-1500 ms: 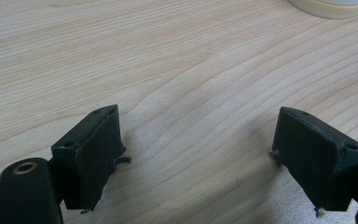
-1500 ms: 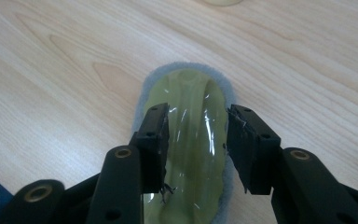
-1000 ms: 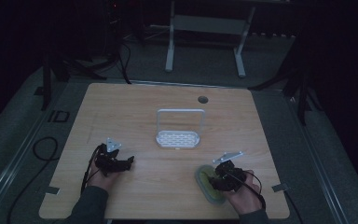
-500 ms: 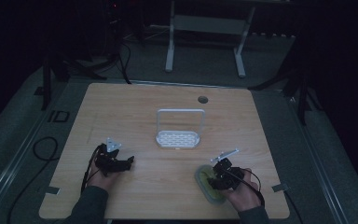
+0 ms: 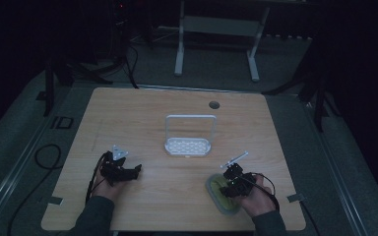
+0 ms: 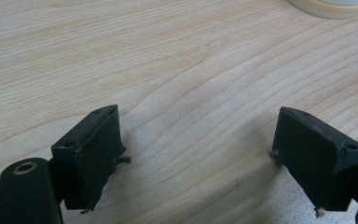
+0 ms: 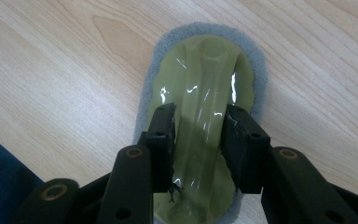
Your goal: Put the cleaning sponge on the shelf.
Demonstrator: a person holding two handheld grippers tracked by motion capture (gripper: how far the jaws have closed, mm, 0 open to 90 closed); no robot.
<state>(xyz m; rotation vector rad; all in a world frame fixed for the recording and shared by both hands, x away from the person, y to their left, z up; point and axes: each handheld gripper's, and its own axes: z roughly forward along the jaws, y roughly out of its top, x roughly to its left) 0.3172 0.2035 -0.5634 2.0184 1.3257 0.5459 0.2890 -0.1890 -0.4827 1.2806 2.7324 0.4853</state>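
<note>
A: Olive-green glossy plastic, that is the handle (image 7: 200, 116) of the scrubbing pad (image 7: 256, 70), a raised ridge running down the middle of an oval body with a grey felt rim around it.

B: Where does the pad lie?

A: Flat on the light wooden table (image 5: 177, 123), near the front edge on the person's right side. In the high view the scrubbing pad (image 5: 215, 195) sits partly under the right gripper (image 5: 232, 181).

B: And how does that gripper stand?

A: In the right gripper view the right gripper (image 7: 198, 140) has one black jaw on each side of the ridge, the pads touching its flanks. The jaws have just been closing, with the handle between them, and they now press on it. The pad rests on the wood.

B: The other one?

A: The left gripper (image 5: 122, 170) rests near the front left of the table, well apart from the pad. In its own view the left gripper (image 6: 196, 154) has its jaws spread wide over bare wood grain, with nothing between them.

B: Anything else on the table?

A: A white rack (image 5: 187, 146) with a perforated base and a tall loop handle stands near the middle, between the two grippers and farther back. A round cable hole (image 5: 214, 104) sits behind it. In the left gripper view a cream-coloured rim (image 6: 331, 7) of something shows at the upper edge; I cannot tell what it is.
</note>
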